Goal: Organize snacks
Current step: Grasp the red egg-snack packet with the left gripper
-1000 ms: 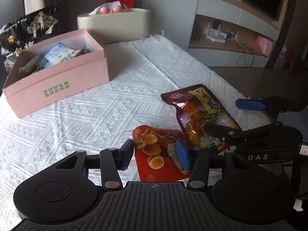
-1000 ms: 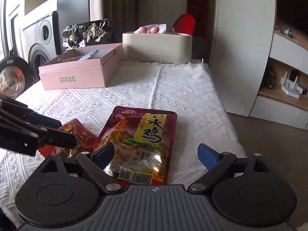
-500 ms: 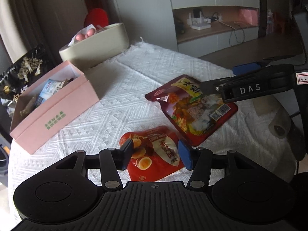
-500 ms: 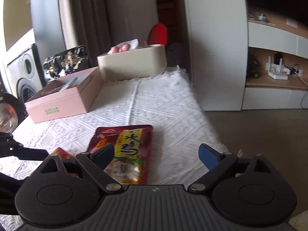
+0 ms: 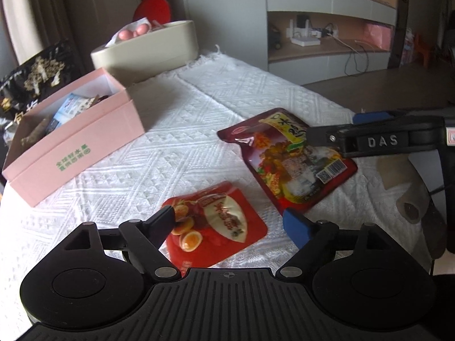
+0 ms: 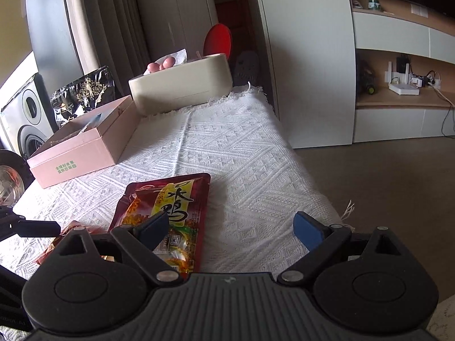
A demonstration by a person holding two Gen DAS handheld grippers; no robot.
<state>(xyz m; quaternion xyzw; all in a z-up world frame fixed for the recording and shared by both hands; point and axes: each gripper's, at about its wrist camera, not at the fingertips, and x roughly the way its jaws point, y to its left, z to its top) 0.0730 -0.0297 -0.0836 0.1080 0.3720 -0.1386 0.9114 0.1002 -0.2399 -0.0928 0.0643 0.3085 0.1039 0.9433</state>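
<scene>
Two flat snack pouches are seen lying on the white woven cloth (image 5: 176,153) that covers the worktop, both well in front of the open pink box (image 5: 76,145), which is taken here as the landmark. The small red egg pouch (image 5: 219,224) lies nearest the camera side of the box; the larger dark-red chicken pouch (image 5: 287,156) lies just beyond it, further from the box, the two close together but not overlapping.

The left claw (image 5: 230,221) is being spread, its jaws opening to either side of the egg pouch with nothing pinched between them; one finger overlaps the pouch's edge in the view, though contact cannot be confirmed. The right claw (image 6: 231,227) is held wide apart over the near end of the chicken pouch (image 6: 167,213), with nothing gripped.

Both pouches are judged to be light, soft and glossy, so slipping is likely if only the slick face is pressed. They are expected to sag and fold when lifted. A hold is best taken at a sealed edge or corner, where the film is flat and stiffer, rather than across the bulging middle, where the contents could be crushed. Since the pouches lie flat on textured cloth, an edge may need to be scooped under before a pinch is made.
</scene>
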